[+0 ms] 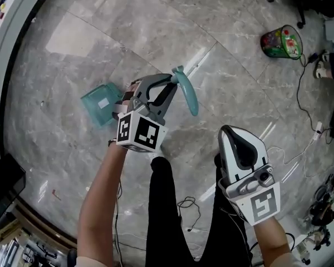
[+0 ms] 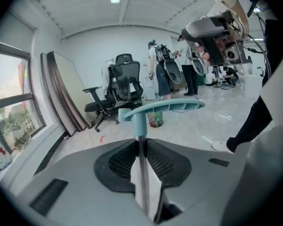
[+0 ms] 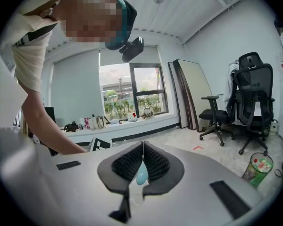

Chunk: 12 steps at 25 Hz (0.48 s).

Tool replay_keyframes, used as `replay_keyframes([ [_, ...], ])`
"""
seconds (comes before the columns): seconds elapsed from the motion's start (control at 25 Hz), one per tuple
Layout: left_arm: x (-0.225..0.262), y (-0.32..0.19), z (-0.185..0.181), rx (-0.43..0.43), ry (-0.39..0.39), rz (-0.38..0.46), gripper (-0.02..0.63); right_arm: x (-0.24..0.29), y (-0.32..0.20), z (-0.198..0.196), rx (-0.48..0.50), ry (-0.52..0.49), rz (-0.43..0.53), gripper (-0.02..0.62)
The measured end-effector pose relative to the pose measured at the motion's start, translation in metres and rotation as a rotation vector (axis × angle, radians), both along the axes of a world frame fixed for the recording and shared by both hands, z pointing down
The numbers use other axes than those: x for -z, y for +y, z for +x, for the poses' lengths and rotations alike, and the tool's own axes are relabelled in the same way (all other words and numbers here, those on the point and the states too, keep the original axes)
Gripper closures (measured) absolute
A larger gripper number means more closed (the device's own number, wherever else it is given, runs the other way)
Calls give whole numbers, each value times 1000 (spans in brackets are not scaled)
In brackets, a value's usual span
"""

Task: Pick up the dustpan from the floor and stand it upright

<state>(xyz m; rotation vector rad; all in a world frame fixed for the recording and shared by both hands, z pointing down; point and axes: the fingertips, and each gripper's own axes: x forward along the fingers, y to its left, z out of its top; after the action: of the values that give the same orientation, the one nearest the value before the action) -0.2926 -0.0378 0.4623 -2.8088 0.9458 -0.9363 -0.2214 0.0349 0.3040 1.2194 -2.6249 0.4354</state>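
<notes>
Bare marble floor (image 1: 72,26) lies open all round; a green bin (image 1: 281,42) and cables (image 1: 309,110) keep to the right edge. The dustpan (image 1: 100,102) hangs above the floor, its pan to the left and its teal handle (image 1: 186,90) to the right. The left gripper (image 2: 140,145), forearm stretched forward, has its fingers clenched on the metal pole (image 2: 141,182). The right gripper (image 1: 229,131) points forward near the handle, its fingers closed together.

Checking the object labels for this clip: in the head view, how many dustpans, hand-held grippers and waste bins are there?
dustpan: 1
hand-held grippers: 2, the left hand-held gripper and the right hand-held gripper
waste bin: 1
Total: 4
</notes>
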Motion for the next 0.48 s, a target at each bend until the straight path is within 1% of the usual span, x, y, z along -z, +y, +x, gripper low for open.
replay_keyframes([
  [0.16, 25, 29, -46, -2, 66, 44, 524, 3, 12, -60, 26, 27, 3, 578],
  [0.28, 43, 44, -86, 8, 113, 90, 523, 10, 13, -102, 20, 30, 15, 578],
  [0.4, 59, 58, -122, 61, 157, 131, 523, 12, 22, -130, 48, 43, 6, 578],
  [0.48, 67, 66, -144, 95, 165, 159, 523, 15, 26, -145, 50, 30, -1, 578],
])
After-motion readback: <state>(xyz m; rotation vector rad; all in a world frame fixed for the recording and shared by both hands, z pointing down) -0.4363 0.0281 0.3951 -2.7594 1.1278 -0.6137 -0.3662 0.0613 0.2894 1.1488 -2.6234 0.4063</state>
